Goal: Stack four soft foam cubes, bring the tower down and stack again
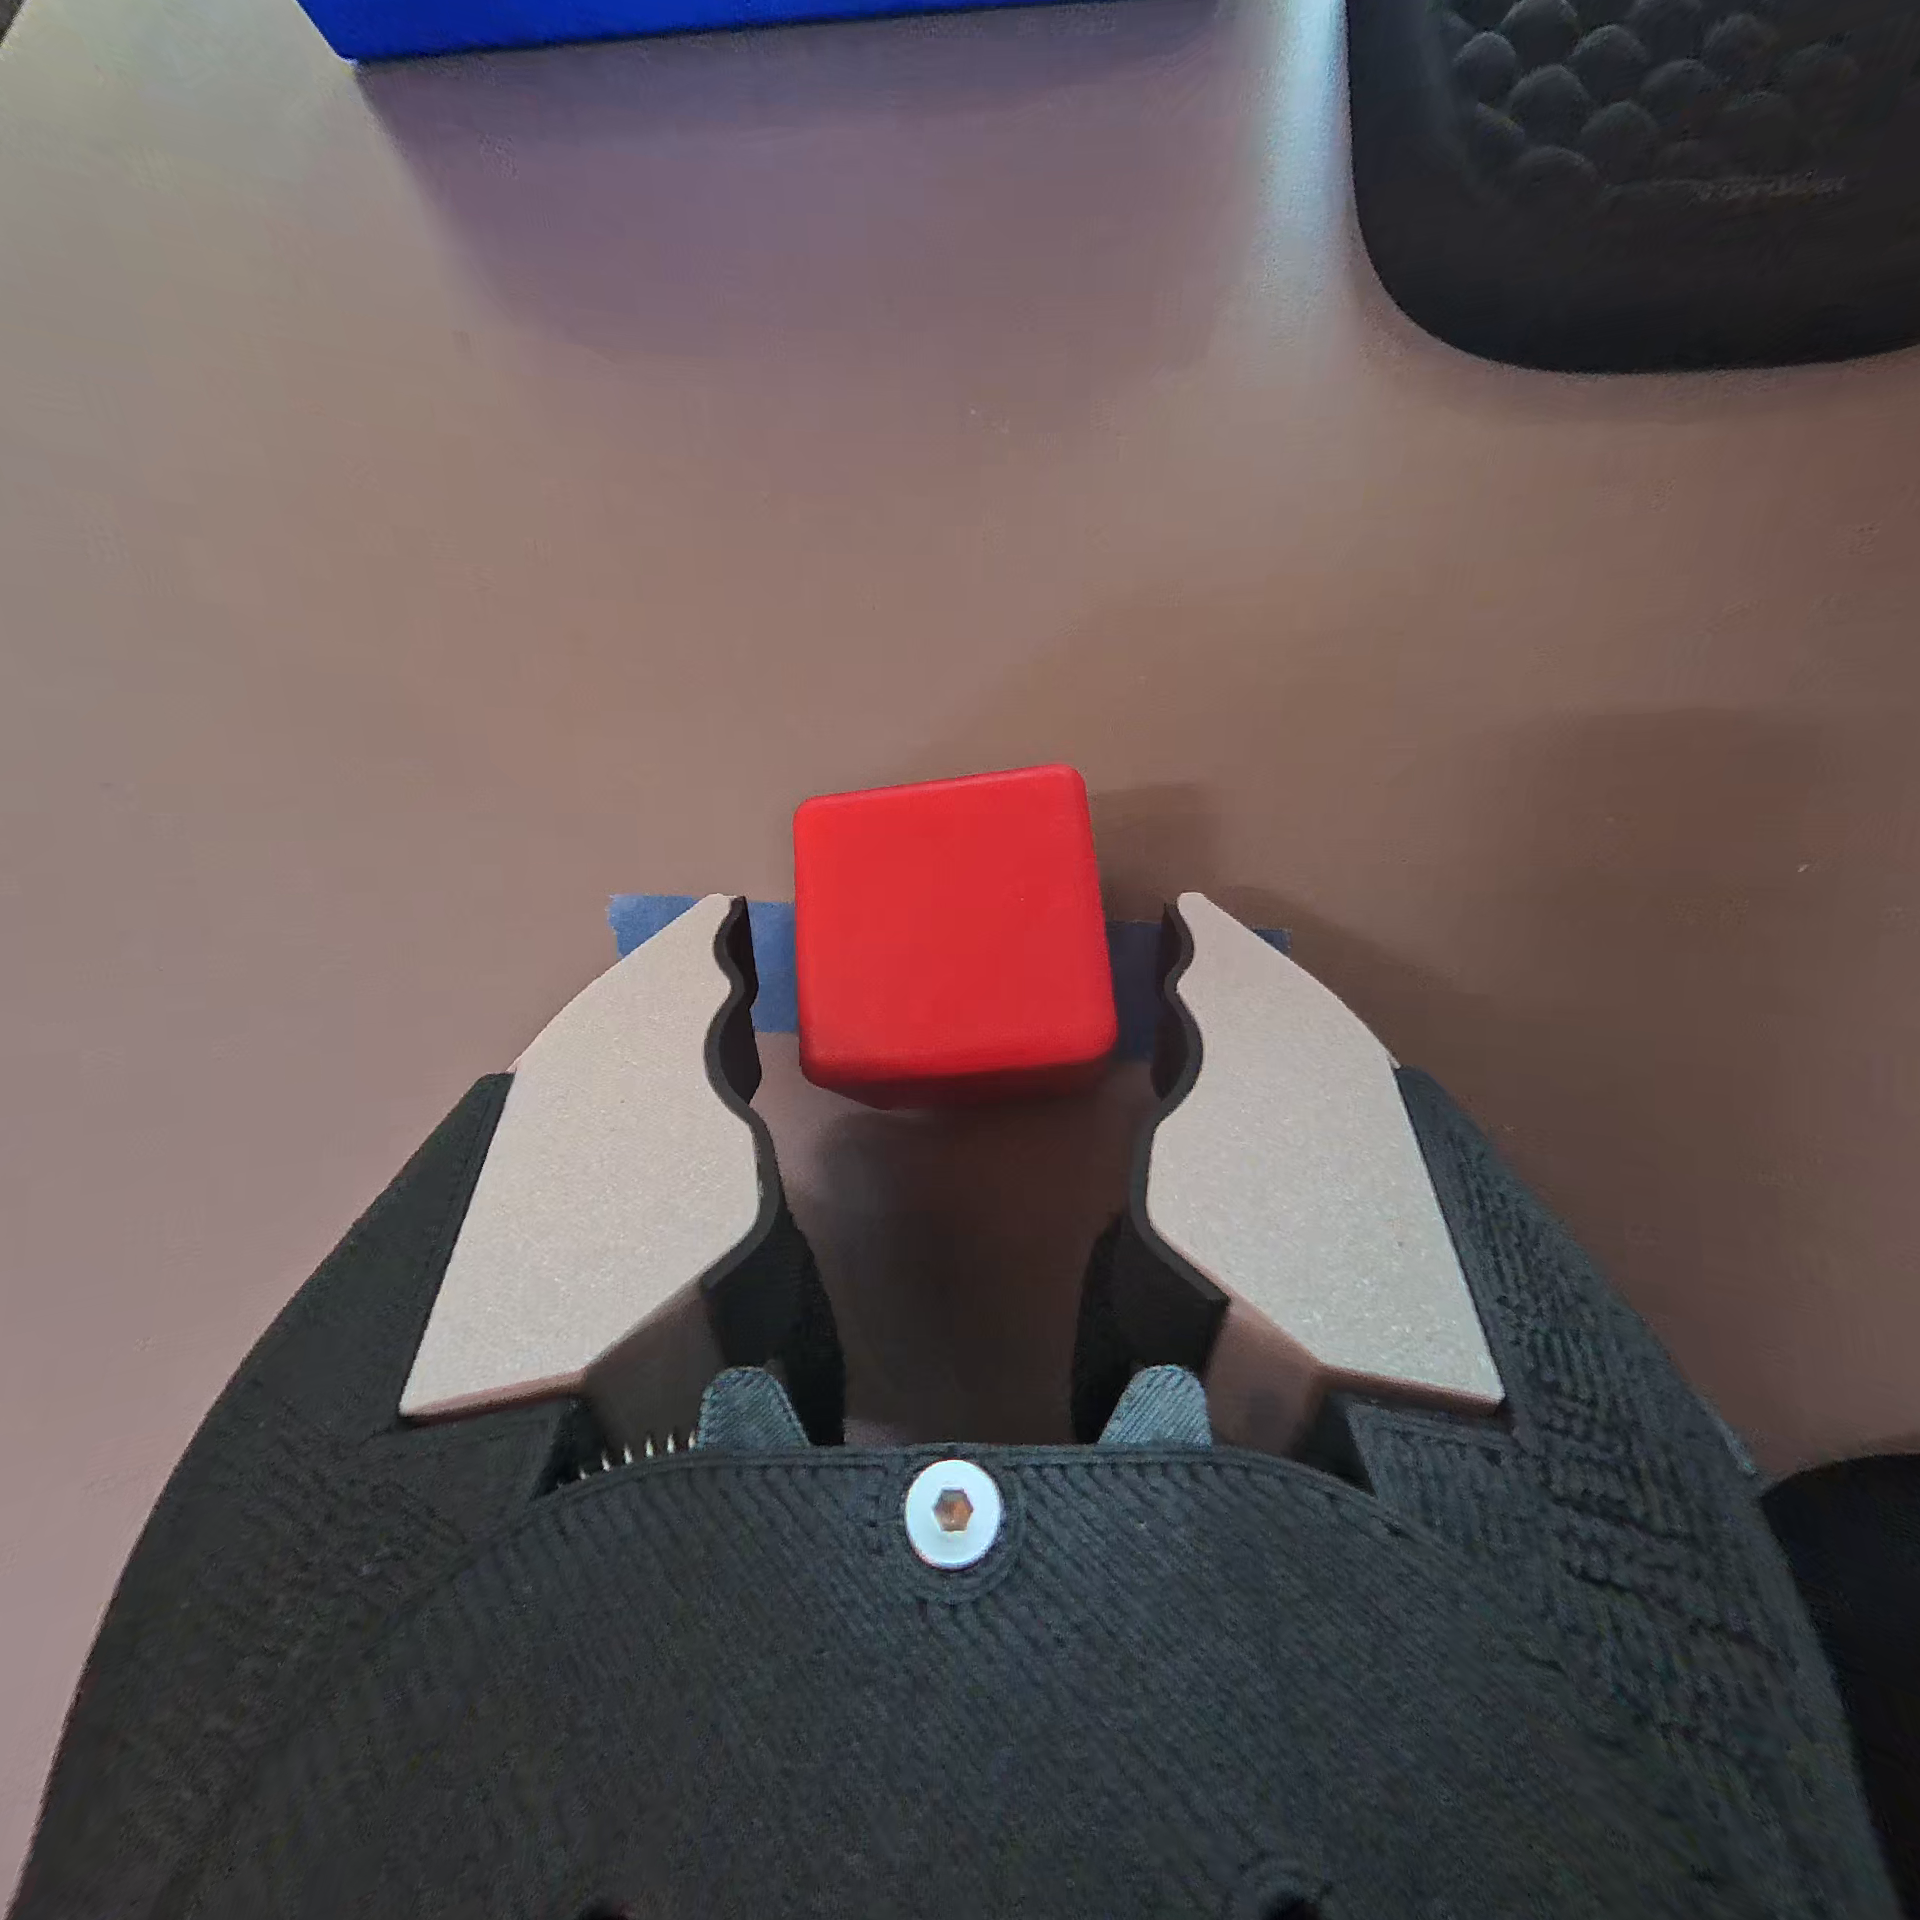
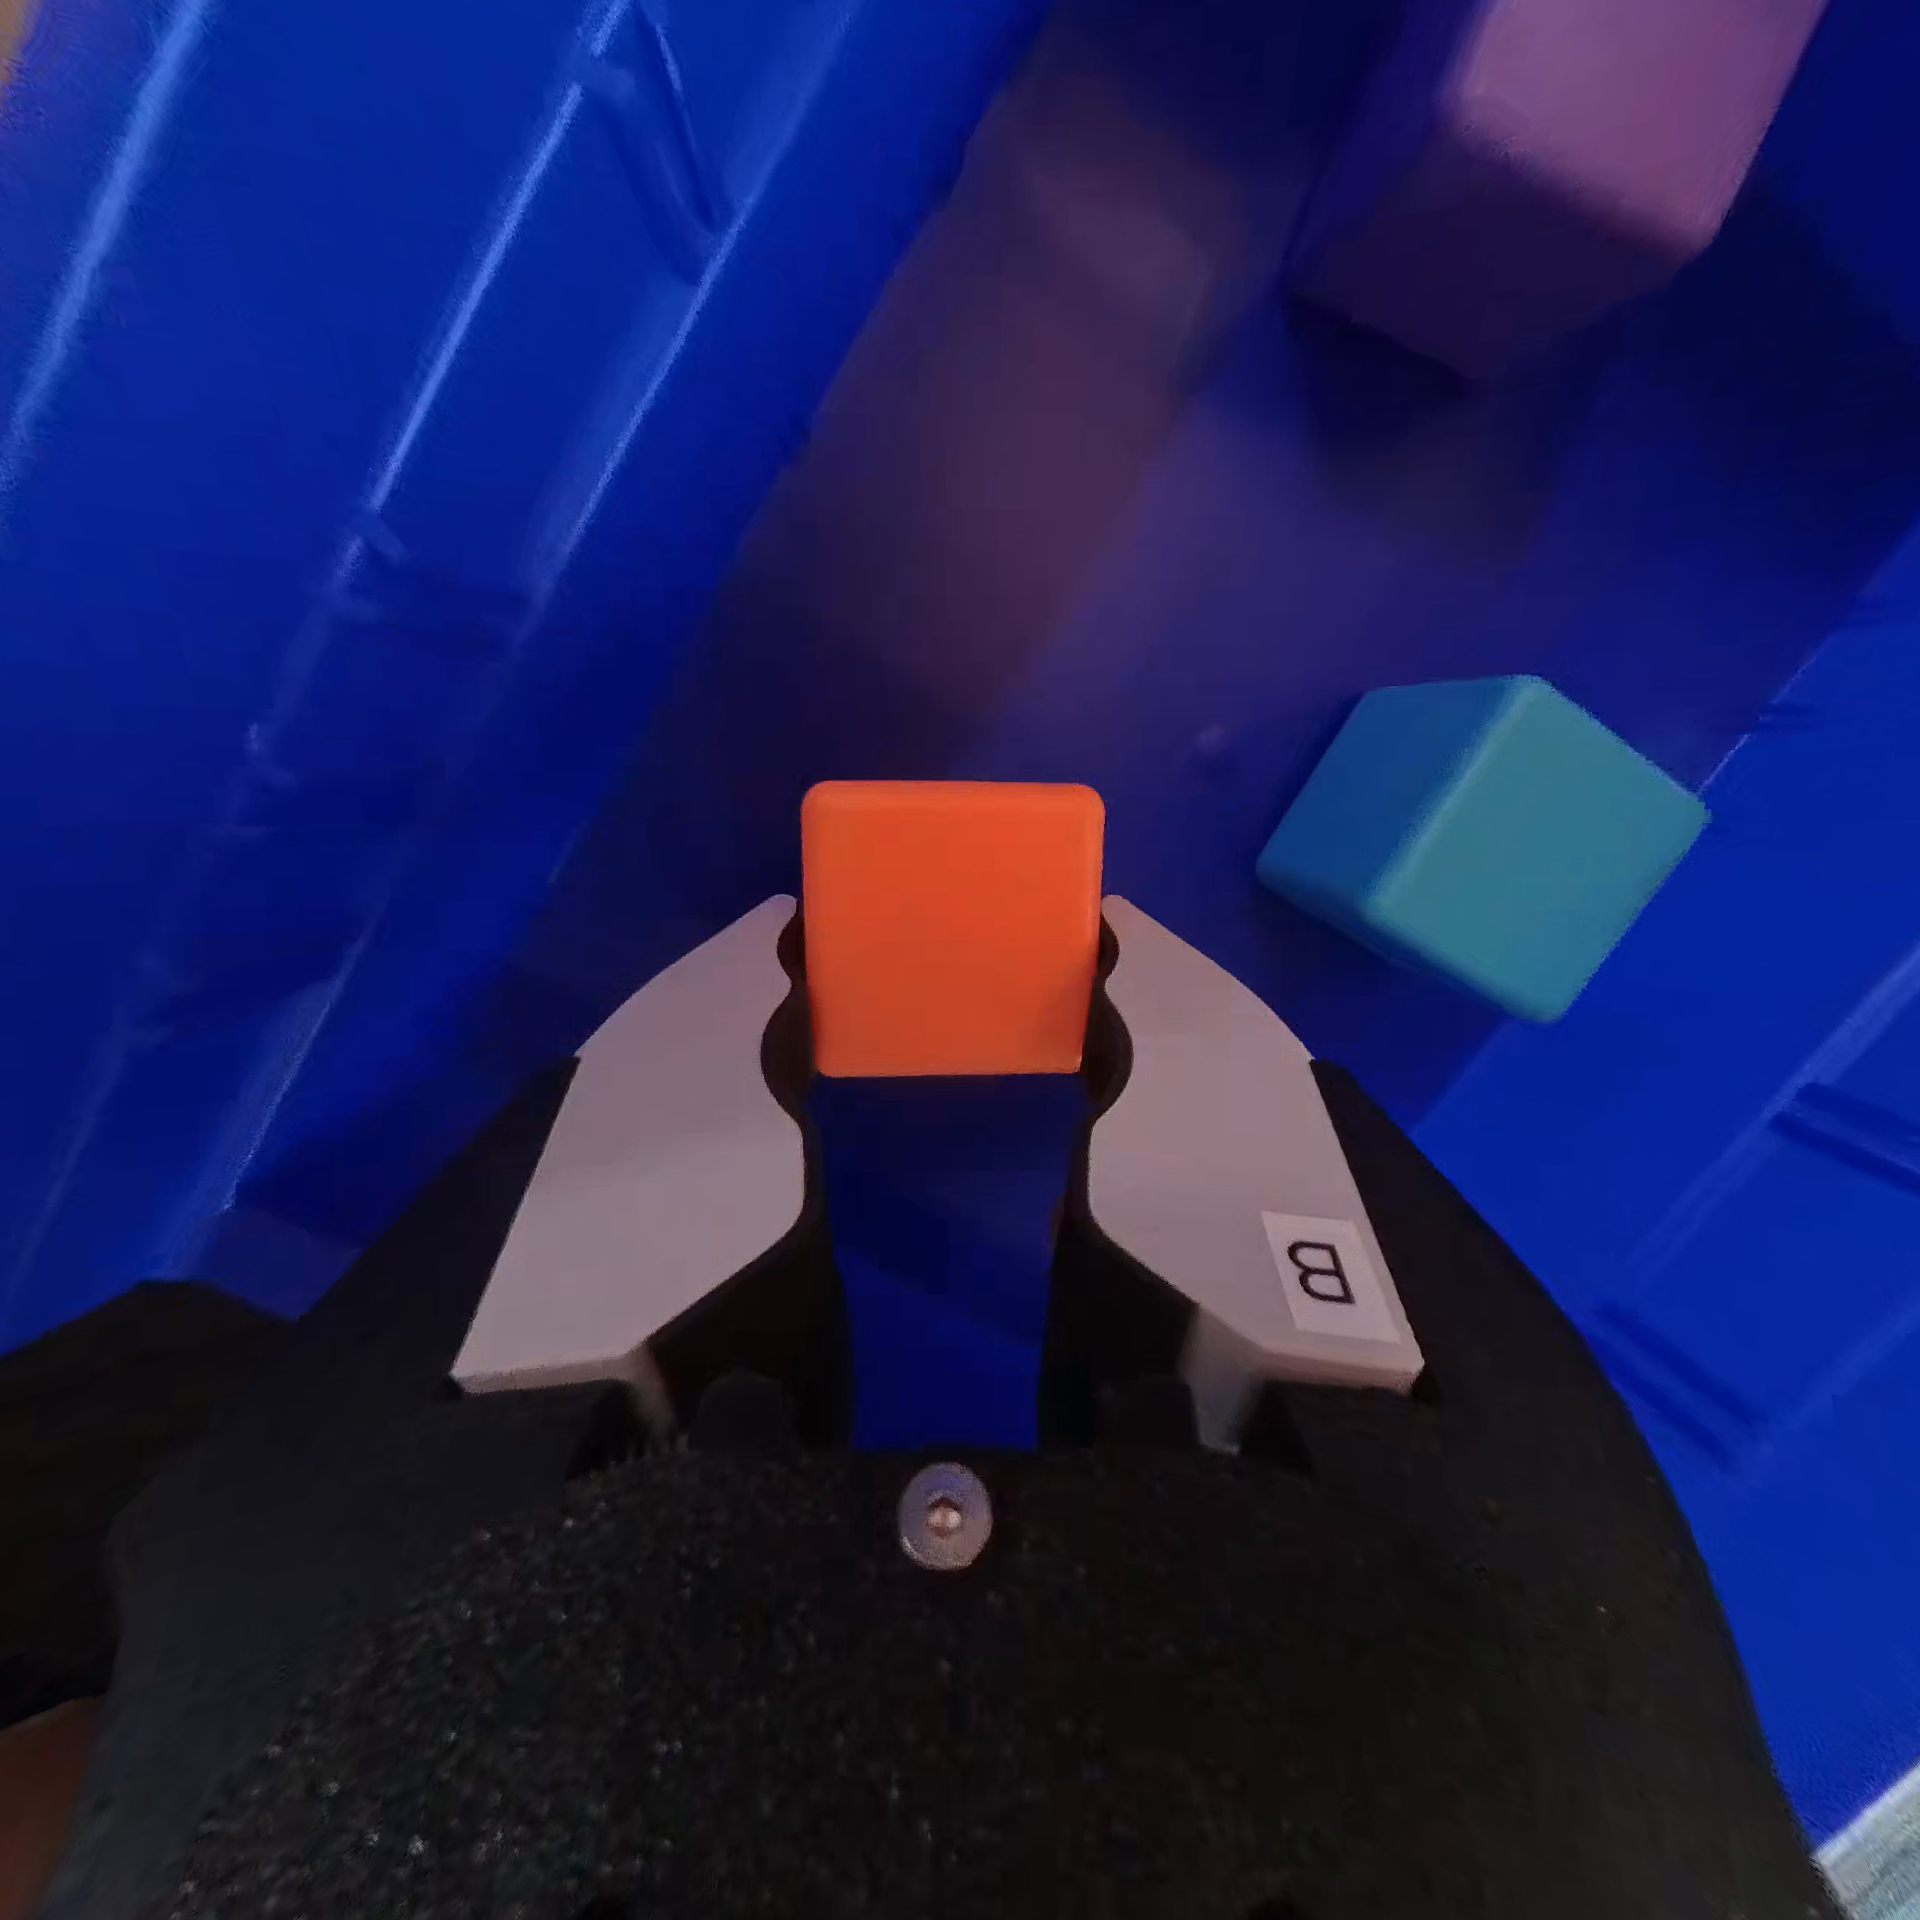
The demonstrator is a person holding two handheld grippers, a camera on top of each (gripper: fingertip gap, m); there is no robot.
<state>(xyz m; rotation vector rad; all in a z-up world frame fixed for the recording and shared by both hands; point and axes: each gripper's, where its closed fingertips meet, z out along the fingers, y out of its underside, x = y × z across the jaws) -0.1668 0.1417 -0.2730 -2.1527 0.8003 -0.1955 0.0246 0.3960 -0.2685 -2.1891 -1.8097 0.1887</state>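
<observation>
On the table (image 1: 416,623): red cube (image 1: 951,935) on blue tape (image 1: 769,961).
Your left gripper (image 1: 956,925): fingers spread, flanking it, not touching.
Your right gripper (image 2: 949,925): clamped on orange cube (image 2: 951,930) inside blue bin (image 2: 364,520).
Bin floor: teal cube (image 2: 1475,842), purple cube (image 2: 1538,177).

Close wrist views; no shared scene.

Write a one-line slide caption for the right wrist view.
Right gripper clamps an orange cube inside the blue bin, teal cube nearby.

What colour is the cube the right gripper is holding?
Orange. The cube shows best in the right wrist view, clamped in the right gripper.
</observation>
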